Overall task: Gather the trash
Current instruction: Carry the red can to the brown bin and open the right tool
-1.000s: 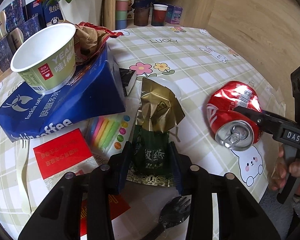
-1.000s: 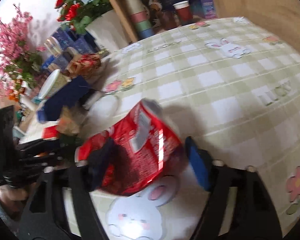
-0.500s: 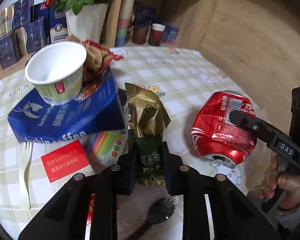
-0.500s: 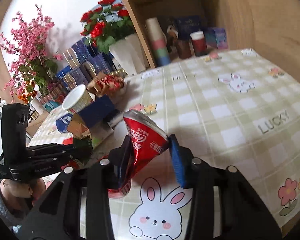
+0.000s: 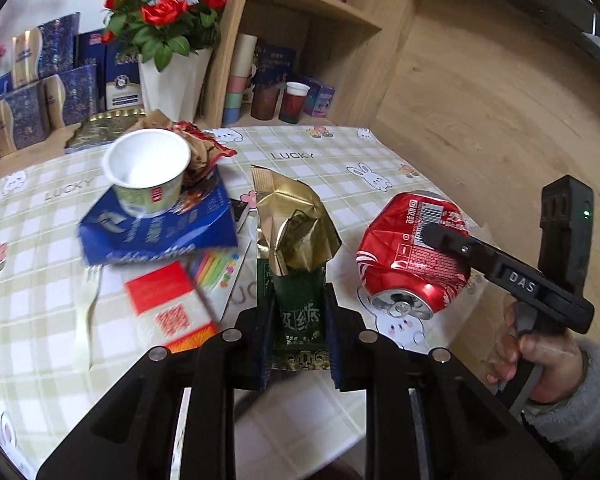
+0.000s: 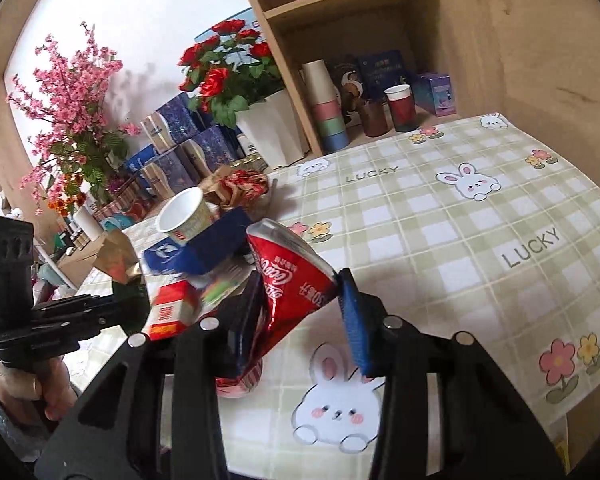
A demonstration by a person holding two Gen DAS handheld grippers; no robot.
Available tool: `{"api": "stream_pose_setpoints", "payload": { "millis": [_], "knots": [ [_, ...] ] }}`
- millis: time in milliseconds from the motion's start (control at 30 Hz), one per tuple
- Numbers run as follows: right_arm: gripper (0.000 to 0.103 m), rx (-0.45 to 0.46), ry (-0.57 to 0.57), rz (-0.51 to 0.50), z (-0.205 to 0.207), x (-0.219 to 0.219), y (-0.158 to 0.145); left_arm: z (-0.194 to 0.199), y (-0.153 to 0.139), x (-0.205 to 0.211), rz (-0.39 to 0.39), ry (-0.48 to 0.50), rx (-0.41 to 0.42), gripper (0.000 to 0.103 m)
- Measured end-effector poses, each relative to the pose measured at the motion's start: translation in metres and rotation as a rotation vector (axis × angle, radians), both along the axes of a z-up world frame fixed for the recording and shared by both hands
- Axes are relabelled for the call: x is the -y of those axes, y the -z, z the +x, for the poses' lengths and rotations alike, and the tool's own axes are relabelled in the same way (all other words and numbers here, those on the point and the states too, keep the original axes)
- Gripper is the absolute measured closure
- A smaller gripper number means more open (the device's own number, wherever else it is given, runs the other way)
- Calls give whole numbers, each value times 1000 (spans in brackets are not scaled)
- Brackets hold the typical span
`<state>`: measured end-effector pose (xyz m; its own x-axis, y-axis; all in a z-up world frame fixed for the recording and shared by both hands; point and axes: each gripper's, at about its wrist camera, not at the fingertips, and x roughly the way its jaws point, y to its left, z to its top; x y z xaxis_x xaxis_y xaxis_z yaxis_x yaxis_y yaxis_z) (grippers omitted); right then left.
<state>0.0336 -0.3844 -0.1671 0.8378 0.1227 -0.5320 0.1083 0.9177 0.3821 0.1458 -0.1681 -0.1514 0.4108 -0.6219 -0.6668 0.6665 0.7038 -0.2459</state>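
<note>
My left gripper is shut on a green and gold foil packet, held upright above the checked tablecloth. To its right in the left wrist view, the right gripper grips a crushed red soda can clear of the table. In the right wrist view the right gripper is shut on that crushed can, pinched flat between the blue pads. The left gripper with the packet shows at the far left, held by a hand.
Left on the table lie a blue paper bag with a white and green cup on it, crumpled wrappers, a red and white box, a coloured card and a pale fork. Flower pots, boxes and cups line the shelf behind.
Both grippers closed on their items, the left on the packet and the right on the can, and lifted them off the table. The can is crushed flatter than before.
</note>
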Motion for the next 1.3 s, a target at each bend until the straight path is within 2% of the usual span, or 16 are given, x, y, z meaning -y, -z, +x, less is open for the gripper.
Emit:
{"api": "stream_pose_setpoints", "payload": {
  "millis": [200,300,567,700,967,1167,1300],
  "knots": [
    [62,-13,-68,4,-18,-32,-9,-43,-10,-45,12,-47,6,81],
    [62,-21,-126,-30,-30,-57,-13,-65,-12,-73,5,-86,-3,81],
    [62,-98,-311,-75,-61,-127,5,-117,-12,-135,7,-175,1,81],
    [62,-165,-396,-143,-73,-167,22,-137,-8,-152,6,-201,16,81],
    [62,-280,-509,-220,-75,-215,60,-153,4,-172,-18,-245,-1,81],
    [62,-369,-524,-301,-70,-228,91,-156,13,-178,-29,-251,-23,81],
    [62,-408,-536,-301,-67,-231,103,-156,23,-174,-18,-244,-45,81]
  ]
}}
